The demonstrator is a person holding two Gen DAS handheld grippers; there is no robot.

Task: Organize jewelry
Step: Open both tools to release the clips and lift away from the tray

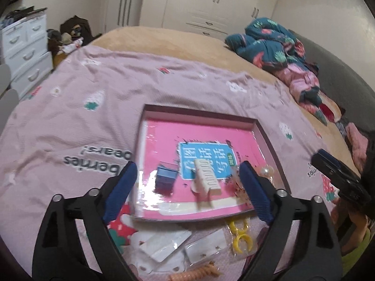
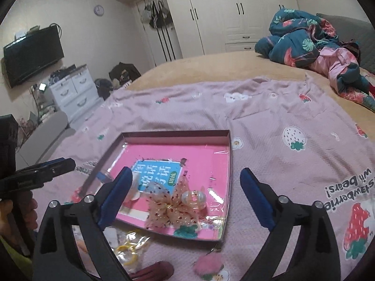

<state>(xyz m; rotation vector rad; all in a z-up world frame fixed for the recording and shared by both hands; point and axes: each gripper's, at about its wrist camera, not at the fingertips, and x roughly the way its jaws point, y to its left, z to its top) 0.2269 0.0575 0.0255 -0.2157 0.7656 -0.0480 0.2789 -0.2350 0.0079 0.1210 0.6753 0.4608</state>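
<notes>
A shallow box [image 1: 264, 135] lined with a pink book lies on the pink strawberry-print sheet. In it are a small blue case [image 1: 165, 178], a cream hair clip [image 1: 206, 178], a pearl piece [image 1: 267, 171] and a sheer spotted bow [image 2: 168, 208] beside a clear round clip [image 2: 193, 199]. My left gripper [image 1: 187, 167] hangs open above the box's near half, holding nothing. My right gripper [image 2: 186, 173] is open too, over the box [image 2: 228, 164] and above the bow. In front of the box lie yellow rings [image 1: 241, 236], earring cards [image 1: 164, 245] and an orange spiral tie [image 1: 199, 272].
A pink pompom [image 2: 208, 264] and a dark red clip [image 2: 152, 272] lie near the box's front corner. A heap of blue and pink bedding [image 2: 304, 42] sits at the bed's far right. White drawers [image 2: 75, 91] and a wall TV [image 2: 32, 53] stand to the left.
</notes>
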